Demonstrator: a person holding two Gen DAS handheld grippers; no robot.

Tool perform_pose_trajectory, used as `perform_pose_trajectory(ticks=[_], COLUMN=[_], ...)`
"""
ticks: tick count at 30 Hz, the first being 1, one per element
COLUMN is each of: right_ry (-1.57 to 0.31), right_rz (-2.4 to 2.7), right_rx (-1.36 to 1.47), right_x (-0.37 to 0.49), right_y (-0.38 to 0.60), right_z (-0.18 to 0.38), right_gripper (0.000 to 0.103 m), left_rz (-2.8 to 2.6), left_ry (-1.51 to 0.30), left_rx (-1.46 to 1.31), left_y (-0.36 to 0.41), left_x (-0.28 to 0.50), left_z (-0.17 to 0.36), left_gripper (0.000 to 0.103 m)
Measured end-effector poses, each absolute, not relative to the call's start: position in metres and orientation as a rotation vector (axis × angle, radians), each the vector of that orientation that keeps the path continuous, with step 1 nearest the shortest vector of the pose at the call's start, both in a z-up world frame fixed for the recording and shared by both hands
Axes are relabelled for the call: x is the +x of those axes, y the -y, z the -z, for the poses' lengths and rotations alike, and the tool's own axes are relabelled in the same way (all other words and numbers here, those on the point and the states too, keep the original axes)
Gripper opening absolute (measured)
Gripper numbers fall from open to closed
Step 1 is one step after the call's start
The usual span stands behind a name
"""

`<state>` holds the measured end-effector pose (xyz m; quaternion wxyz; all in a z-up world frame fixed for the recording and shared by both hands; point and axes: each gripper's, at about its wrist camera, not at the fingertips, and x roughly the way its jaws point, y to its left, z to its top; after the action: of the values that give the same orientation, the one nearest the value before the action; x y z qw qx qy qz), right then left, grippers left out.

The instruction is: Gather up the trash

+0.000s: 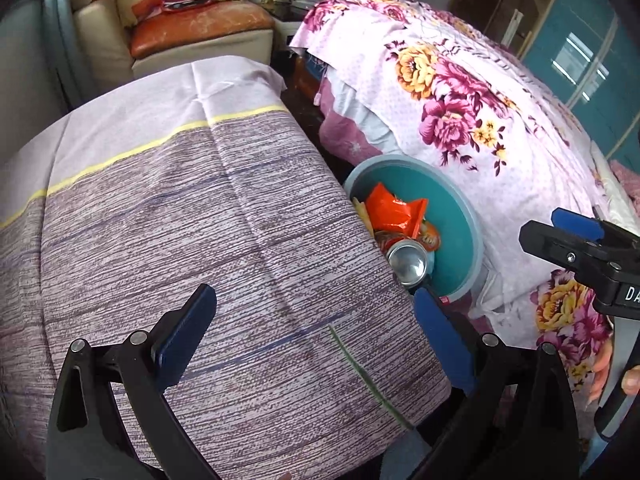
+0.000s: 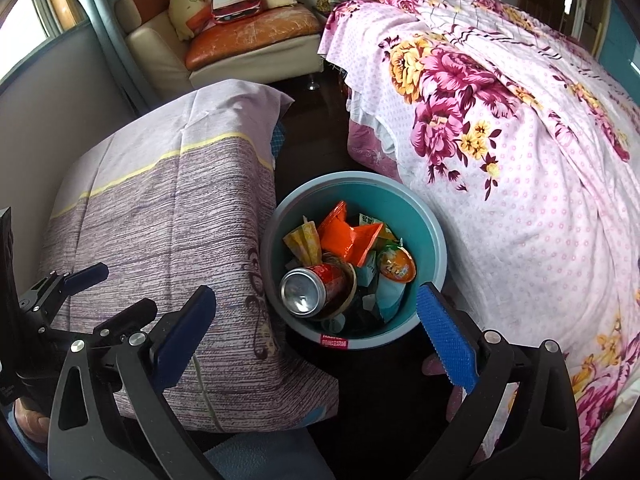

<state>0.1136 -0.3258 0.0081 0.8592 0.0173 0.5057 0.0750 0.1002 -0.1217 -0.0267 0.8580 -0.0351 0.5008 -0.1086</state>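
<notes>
Teal plastic forms the bin [image 2: 434, 236], which stands on the dark floor between the cloth-covered table [image 2: 168, 216] and the flowered bed [image 2: 520, 168]. In the right wrist view it sits at the centre, just beyond the fingertips. Trash fills it: a red can [image 2: 316, 288] lies on its side at 7 o'clock inside the rim with its silver end facing up, an orange wrapper [image 2: 352, 236] is crumpled at 12 o'clock, a yellow wrapper [image 2: 304, 242] at 10 o'clock, and a sealed orange cup [image 2: 396, 266] at 3 o'clock.

Both claws are wide and hold nothing. The right gripper [image 2: 316, 340] hangs over the near rim of the bin, its blue pads [image 2: 446, 340] well apart. The left gripper [image 1: 316, 332] hovers over the striped cloth of the table [image 1: 180, 220], with the bin [image 1: 460, 208] at its 2 o'clock, partly hidden by the table edge; the can [image 1: 408, 264] and orange wrapper [image 1: 394, 212] show there too.

A sofa [image 2: 248, 52] stands at 11 o'clock in the background.
</notes>
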Motion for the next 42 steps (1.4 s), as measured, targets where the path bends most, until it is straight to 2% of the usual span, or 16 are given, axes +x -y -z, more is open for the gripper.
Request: perform_pose_trajectory(ticks=[42], right_ry=[-1.089], right_rz=[-0.163], right_rx=[0.002], right_x=[0.117], right_y=[0.312], right_z=[0.004], right_gripper=[0.096], left_rz=[0.132], left_ry=[-0.995], left_rx=[-0.091], left_y=[0.096], left_x=[0.095], left_z=[0.026], left_gripper=[0.099])
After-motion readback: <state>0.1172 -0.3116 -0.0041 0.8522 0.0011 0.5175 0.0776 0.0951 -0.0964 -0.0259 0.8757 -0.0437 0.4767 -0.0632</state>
